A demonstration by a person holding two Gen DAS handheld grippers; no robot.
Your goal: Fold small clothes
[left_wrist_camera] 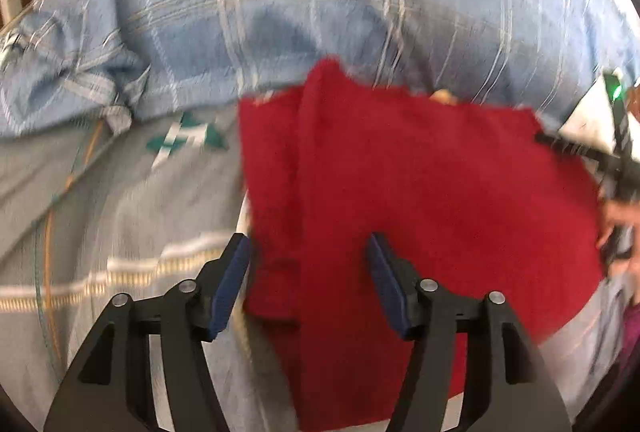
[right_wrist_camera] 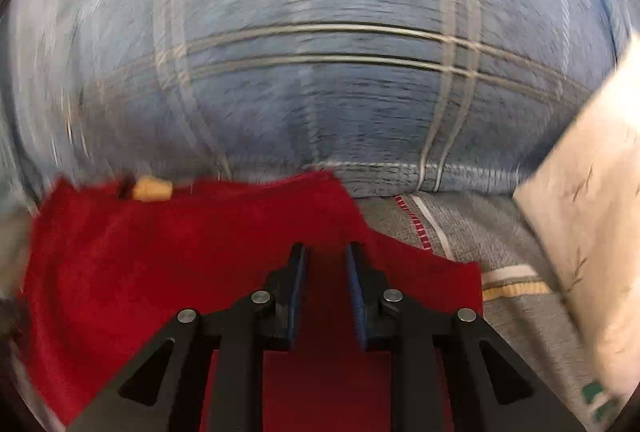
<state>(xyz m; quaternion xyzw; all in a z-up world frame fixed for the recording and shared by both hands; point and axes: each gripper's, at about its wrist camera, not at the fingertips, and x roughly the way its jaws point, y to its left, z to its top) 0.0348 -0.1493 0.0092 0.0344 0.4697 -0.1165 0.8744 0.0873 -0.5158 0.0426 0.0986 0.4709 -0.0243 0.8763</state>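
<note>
A red fleece cloth (left_wrist_camera: 420,192) lies spread on a grey striped bedsheet (left_wrist_camera: 120,216), with a narrow flap folded along its left side. My left gripper (left_wrist_camera: 308,238) hovers open over that flap, its left finger by the cloth's left edge and nothing pressed between its blue pads. In the right wrist view the red cloth (right_wrist_camera: 180,264) has a small tan tag (right_wrist_camera: 154,190) at its far edge. My right gripper (right_wrist_camera: 325,248) stands low over the cloth's right part, jaws a narrow gap apart with red fabric showing in the gap. Both views are motion-blurred.
A big blue plaid cushion or blanket (left_wrist_camera: 320,12) (right_wrist_camera: 320,72) borders the cloth's far side. A white patterned pillow (right_wrist_camera: 592,232) lies to the right. Orange and green cables (left_wrist_camera: 50,232) run along the left of the sheet. A person's hand (left_wrist_camera: 618,224) shows at the right edge.
</note>
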